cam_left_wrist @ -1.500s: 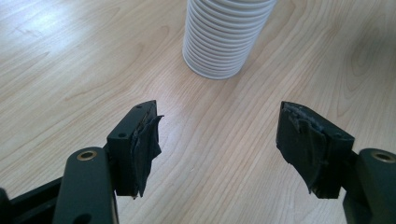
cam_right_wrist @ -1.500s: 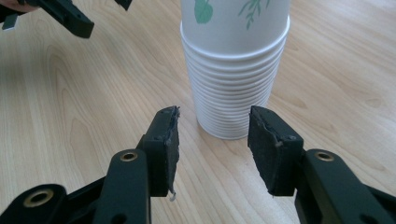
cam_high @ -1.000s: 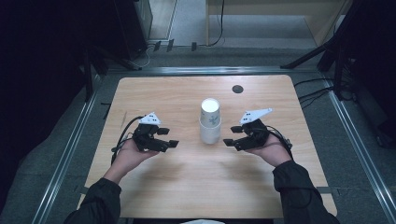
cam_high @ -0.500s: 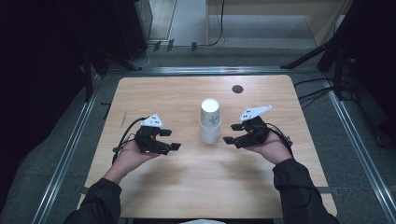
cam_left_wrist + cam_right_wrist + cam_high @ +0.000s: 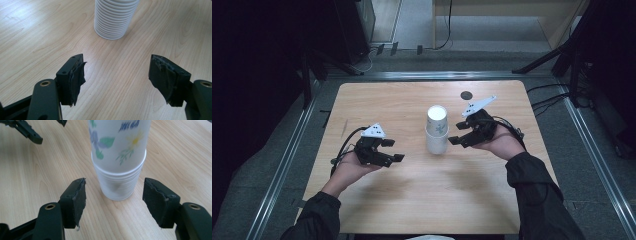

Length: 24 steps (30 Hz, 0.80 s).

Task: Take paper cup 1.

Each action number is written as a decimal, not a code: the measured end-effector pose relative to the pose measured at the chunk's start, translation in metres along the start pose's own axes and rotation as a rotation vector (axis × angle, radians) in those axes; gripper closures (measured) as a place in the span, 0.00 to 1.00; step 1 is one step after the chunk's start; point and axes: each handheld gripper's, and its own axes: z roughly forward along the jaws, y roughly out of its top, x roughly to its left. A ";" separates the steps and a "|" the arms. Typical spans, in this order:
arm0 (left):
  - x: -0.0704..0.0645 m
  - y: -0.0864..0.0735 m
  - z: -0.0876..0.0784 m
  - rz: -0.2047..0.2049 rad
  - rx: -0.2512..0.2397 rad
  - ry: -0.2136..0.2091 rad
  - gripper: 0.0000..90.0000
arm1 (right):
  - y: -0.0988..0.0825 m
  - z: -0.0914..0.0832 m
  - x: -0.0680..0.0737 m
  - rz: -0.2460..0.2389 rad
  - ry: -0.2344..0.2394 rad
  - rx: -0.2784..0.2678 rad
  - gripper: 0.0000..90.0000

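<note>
- Stack of paper cups upright near the middle of the wooden counter, rims down; top cup printed with flowers, ribbed white cups under it.
- In the right gripper view, same stack straight ahead of the jaws, just beyond the tips, not touched.
- In the left gripper view, ribbed lower part of the stack farther off, bare wood between it and the jaws.
- Right tool just beside the stack on its right, held in a hand, pointed at it; jaws spread, just been opening, nothing between the pads.
- Left tool well left of the stack and nearer the person, held in the other hand; jaws spread, just been closing a little, nothing between them but wood.
- Left tool also seen far off at the top left of the right gripper view.
- Small dark round spot on the counter behind the stack, toward the far edge.
- Dark sleeves coming in from the bottom edge.
</note>
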 end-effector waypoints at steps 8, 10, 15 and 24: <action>0.000 -0.002 0.001 -0.001 0.015 -0.003 0.32 | 0.025 0.001 -0.010 -0.026 0.025 0.045 0.34; 0.000 -0.002 0.001 -0.007 0.015 -0.004 0.32 | 0.032 0.002 -0.010 -0.045 0.023 0.051 0.32; 0.001 -0.003 0.000 -0.008 0.014 -0.004 0.32 | 0.048 0.006 -0.009 -0.067 0.033 0.085 0.30; 0.001 -0.003 0.000 -0.006 0.018 -0.008 0.32 | 0.070 0.017 -0.008 -0.097 0.042 0.117 0.27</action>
